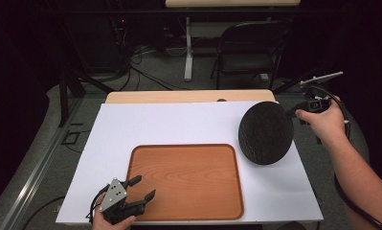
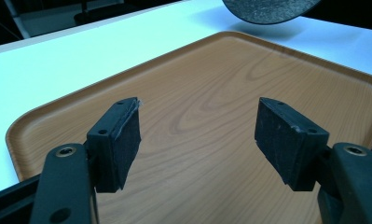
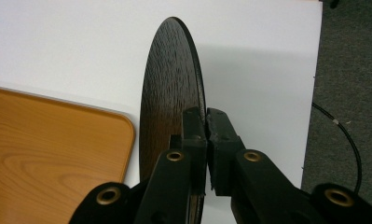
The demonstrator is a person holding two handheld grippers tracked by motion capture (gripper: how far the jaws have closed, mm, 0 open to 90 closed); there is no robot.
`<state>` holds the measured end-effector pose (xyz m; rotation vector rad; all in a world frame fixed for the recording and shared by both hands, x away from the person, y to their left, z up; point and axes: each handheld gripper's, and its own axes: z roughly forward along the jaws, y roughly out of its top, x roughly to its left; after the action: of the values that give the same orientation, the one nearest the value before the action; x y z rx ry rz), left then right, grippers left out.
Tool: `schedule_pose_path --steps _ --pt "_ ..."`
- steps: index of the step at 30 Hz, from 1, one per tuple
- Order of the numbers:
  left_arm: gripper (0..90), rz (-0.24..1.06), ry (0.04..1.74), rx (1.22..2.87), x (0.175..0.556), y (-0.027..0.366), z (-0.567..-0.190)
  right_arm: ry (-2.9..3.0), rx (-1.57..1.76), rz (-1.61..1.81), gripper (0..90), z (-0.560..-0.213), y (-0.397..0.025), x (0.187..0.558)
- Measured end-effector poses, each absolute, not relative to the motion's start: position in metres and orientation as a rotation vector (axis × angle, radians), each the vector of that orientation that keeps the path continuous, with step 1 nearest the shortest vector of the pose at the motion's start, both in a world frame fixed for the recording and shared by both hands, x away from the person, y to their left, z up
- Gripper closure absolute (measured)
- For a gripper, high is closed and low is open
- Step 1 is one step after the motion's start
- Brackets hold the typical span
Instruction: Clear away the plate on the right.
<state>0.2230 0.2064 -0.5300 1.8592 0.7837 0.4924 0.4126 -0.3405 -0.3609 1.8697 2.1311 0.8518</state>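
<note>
One round, thin, black disc with a grained texture hangs tilted above the white worktop, just right of one rounded-corner wooden tray, its rim pinched by the right tool. The left tool gapes wide and empty over the tray's near-left corner. Behind, one folding chair stands on grey carpet in a dark room.

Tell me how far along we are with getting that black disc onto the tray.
Done: the right gripper has clamped the black disc by its rim and holds it above the white board, beside the tray. Left to do: set it on the tray. The left gripper waits open over the tray's near corner.
</note>
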Motion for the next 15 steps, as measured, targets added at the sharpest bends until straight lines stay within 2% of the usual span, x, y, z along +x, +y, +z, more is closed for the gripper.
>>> schedule_pose_path --steps 15 --pt "31.4 0.495 0.782 1.858 0.2228 0.2064 -0.5299 2.147 1.857 0.866 86.9 -0.3548 -0.3380 0.4061"
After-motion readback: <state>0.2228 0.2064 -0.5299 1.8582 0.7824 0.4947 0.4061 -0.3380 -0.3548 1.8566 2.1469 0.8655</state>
